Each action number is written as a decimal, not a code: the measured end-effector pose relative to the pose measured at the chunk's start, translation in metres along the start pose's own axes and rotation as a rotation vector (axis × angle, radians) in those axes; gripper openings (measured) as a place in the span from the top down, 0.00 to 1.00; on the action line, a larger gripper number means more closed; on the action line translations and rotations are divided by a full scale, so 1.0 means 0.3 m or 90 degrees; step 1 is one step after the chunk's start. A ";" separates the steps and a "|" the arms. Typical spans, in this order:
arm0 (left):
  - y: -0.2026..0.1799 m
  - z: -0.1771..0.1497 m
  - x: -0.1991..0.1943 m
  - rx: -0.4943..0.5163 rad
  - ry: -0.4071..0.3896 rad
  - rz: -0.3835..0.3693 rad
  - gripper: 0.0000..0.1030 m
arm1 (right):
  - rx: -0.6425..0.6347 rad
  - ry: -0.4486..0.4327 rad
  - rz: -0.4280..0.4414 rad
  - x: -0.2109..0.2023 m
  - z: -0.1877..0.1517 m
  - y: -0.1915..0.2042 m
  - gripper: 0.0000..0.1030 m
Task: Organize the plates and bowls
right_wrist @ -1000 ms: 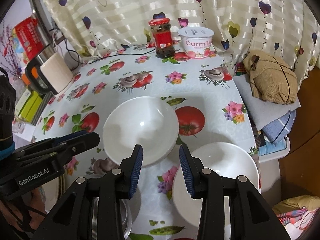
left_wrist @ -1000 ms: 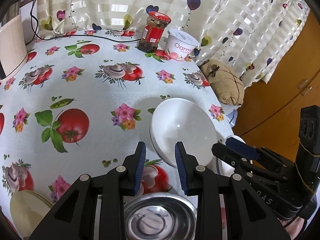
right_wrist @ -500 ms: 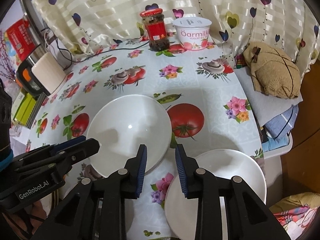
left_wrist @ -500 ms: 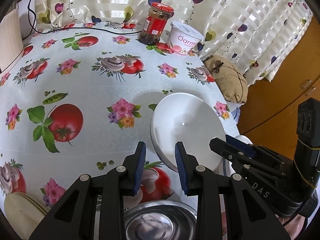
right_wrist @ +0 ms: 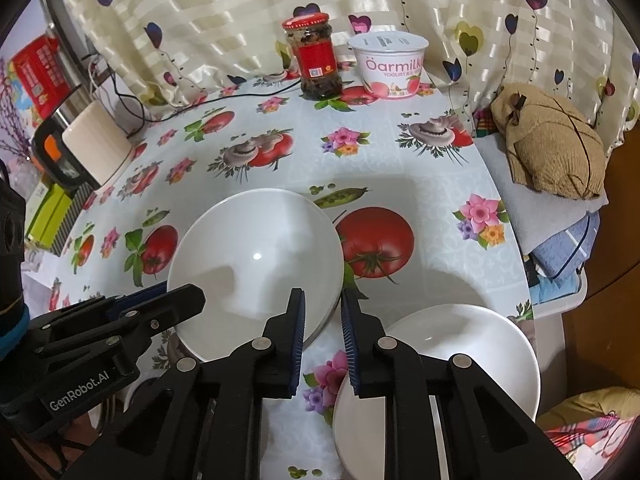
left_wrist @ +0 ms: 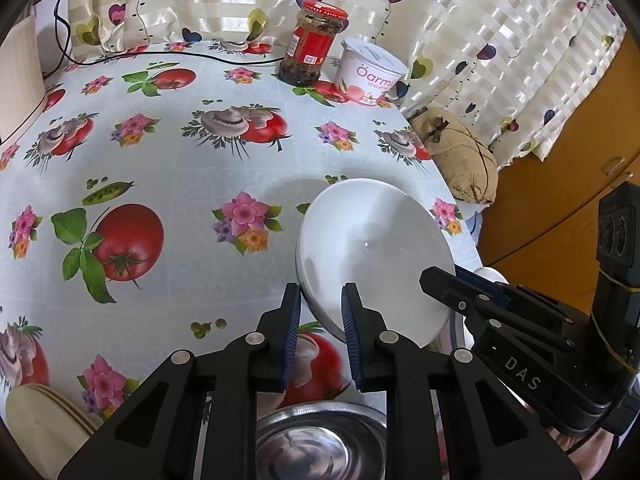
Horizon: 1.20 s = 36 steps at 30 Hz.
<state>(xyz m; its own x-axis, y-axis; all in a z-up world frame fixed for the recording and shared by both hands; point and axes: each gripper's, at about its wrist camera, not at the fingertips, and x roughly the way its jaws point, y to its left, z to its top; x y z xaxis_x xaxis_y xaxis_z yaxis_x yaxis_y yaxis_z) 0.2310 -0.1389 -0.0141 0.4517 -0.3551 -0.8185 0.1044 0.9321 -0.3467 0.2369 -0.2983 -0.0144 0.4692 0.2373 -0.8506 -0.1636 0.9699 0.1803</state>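
Observation:
A white bowl [left_wrist: 374,254] sits on the flowered tablecloth, also in the right wrist view [right_wrist: 256,268]. My left gripper [left_wrist: 320,308] is open, its jaws astride the bowl's near-left rim. My right gripper [right_wrist: 323,308] is open, its jaws astride the bowl's near-right rim. A second white bowl [right_wrist: 440,368] lies at the table's near right corner, below the right gripper. A steel bowl [left_wrist: 320,440] sits under the left gripper. Cream plates [left_wrist: 44,428] are stacked at the lower left.
A red-lidded jar [right_wrist: 314,58] and a yogurt tub [right_wrist: 390,66] stand at the back by the curtain. A kettle [right_wrist: 84,144] and a black cable [right_wrist: 224,98] are at the back left. Folded cloths and a brown bundle [right_wrist: 552,148] lie past the right table edge.
Both grippers have moved forward onto the white bowl's rim, and their jaws have narrowed slightly. The bowl has not visibly shifted.

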 end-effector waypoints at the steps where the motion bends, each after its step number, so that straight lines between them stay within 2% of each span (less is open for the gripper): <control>1: 0.002 0.000 -0.001 -0.001 0.001 0.000 0.79 | 0.000 0.000 -0.001 -0.001 0.001 0.001 0.83; 18: 0.008 -0.001 -0.071 -0.006 -0.014 0.006 0.79 | -0.012 -0.014 0.001 -0.048 0.015 0.043 0.83; 36: 0.029 -0.067 -0.230 -0.007 -0.038 0.007 0.79 | -0.031 -0.040 0.021 -0.176 -0.025 0.142 0.83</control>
<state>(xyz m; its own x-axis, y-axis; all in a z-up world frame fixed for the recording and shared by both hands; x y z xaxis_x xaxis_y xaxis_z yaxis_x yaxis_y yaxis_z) 0.1829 -0.1076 0.0302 0.5045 -0.3400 -0.7937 0.0900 0.9349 -0.3433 0.1986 -0.2698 0.0344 0.5164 0.2740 -0.8114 -0.2211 0.9580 0.1828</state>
